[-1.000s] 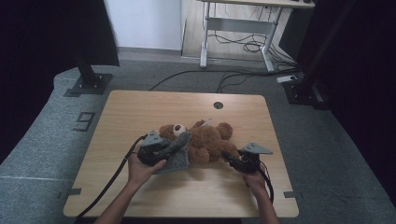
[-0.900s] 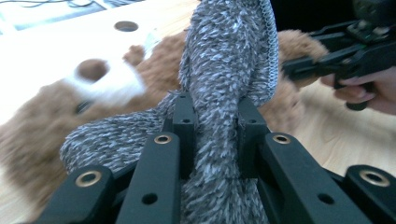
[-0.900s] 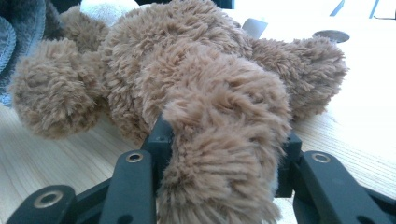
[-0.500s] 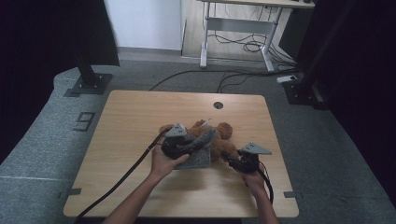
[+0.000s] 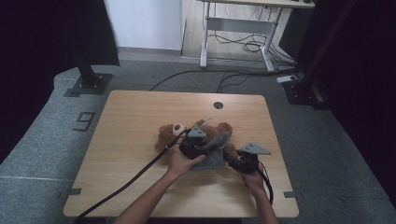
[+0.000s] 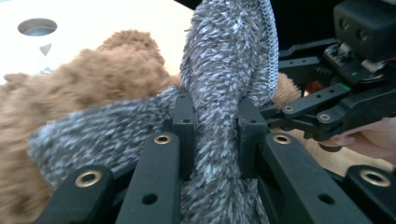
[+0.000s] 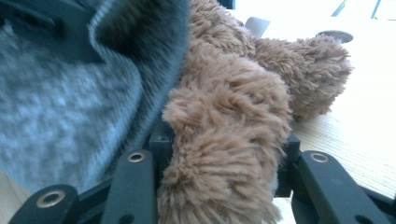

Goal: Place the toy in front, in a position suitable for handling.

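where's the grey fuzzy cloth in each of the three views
High view: the grey cloth lies over the brown teddy bear at the table's middle, under the left gripper.
Left gripper view: centre, a fold standing upright, pinched between the jaws.
Right gripper view: left side, blurred, beside the bear's limb that the right gripper clamps.
Shared landmark: the bear's brown fur, touching the cloth in all three.

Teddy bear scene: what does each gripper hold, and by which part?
Left gripper pinches a fold of the grey garment; right gripper clamps the teddy bear by a limb.
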Demonstrator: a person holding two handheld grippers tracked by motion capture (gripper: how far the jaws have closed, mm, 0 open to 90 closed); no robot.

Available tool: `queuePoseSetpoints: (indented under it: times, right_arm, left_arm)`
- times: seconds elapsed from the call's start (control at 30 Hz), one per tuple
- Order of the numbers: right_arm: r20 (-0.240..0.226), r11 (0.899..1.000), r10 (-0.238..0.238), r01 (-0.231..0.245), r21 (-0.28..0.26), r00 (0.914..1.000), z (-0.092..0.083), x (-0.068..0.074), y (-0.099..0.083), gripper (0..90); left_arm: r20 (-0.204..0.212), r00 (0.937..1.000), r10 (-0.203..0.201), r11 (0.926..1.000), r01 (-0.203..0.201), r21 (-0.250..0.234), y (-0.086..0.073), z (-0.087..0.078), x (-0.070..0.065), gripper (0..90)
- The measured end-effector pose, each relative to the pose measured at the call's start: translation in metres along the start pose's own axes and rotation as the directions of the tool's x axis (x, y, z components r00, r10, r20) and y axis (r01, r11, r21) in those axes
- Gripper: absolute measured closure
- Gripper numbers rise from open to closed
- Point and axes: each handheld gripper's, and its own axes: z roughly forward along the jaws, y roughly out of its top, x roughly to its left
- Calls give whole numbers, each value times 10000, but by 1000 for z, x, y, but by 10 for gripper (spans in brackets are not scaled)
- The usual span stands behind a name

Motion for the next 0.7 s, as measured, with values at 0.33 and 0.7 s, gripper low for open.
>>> queuePoseSetpoints:
  times: [0.33, 0.7]
  right_arm:
    - [148, 9996, -187, 184, 197, 9997, 1, 1, -1, 595]
    - [15, 9998, -63, 63, 202, 10000, -1, -4, -3, 611]
  left_arm:
    - [-802, 9958, 451, 9983, -420, 399, -6, 4, -3, 753]
    - [-1897, 9811, -385, 9991, 415, 121, -34, -49, 38, 756]
